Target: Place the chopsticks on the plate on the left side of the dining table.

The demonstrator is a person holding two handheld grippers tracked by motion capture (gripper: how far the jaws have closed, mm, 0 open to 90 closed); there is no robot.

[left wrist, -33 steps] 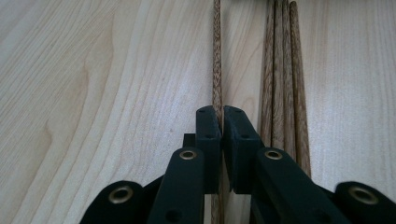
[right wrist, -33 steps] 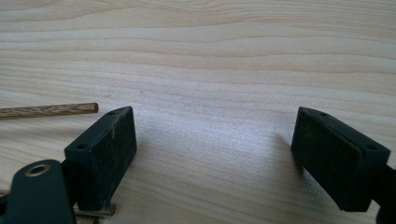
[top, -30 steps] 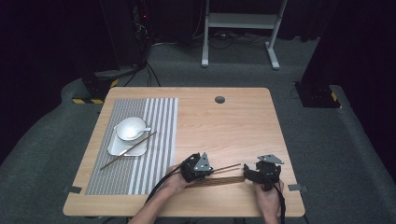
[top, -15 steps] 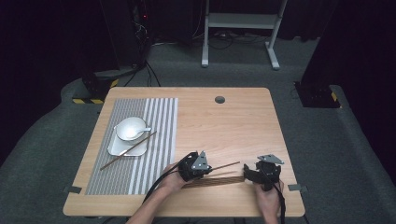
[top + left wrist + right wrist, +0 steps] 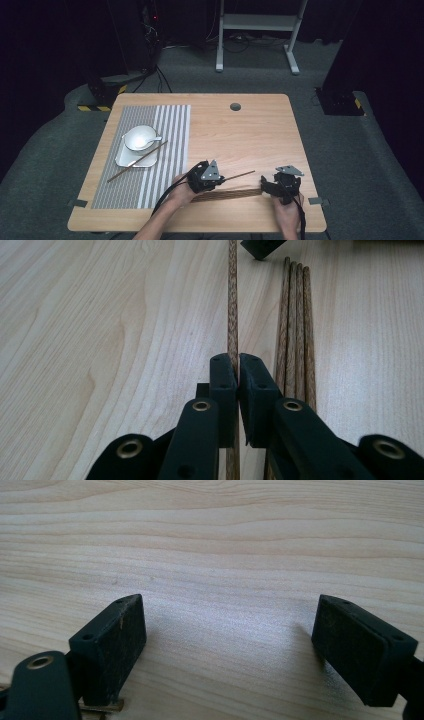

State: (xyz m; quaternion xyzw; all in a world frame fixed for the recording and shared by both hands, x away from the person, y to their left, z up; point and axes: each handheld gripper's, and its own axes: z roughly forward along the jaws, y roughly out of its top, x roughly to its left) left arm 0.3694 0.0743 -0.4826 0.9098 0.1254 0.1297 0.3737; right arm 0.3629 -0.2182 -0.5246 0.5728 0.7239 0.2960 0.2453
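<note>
No brand, label or writing can be read on anything here. The left gripper (image 5: 212, 176) sits near the front edge of the wooden surface (image 5: 250, 135), and in the left gripper view its jaws are clenched on a single brown chopstick (image 5: 233, 315), the pads pressed against it from both sides with the stick running straight out ahead of them. In the high view that chopstick (image 5: 239, 175) slants up and to the right from the left gripper, its far end lifted clear of the rest. Just beside it, lying flat on the surface, is a bundle of chopsticks (image 5: 295, 325) side by side and touching one another; in the high view the bundle (image 5: 230, 194) stretches between the two grippers. The right gripper (image 5: 282, 187) rests at the bundle's right end, and the right gripper view shows its jaws spread wide and released, with bare wood grain between the pads (image 5: 112, 635). Well apart from the hands, on the left half of the surface, a grey-and-white striped placemat (image 5: 165, 150) carries a white plate (image 5: 125, 159), and a white bowl (image 5: 140, 137) stands on that plate. One more chopstick (image 5: 137, 161) lies slantwise across the plate and onto the mat.
</note>
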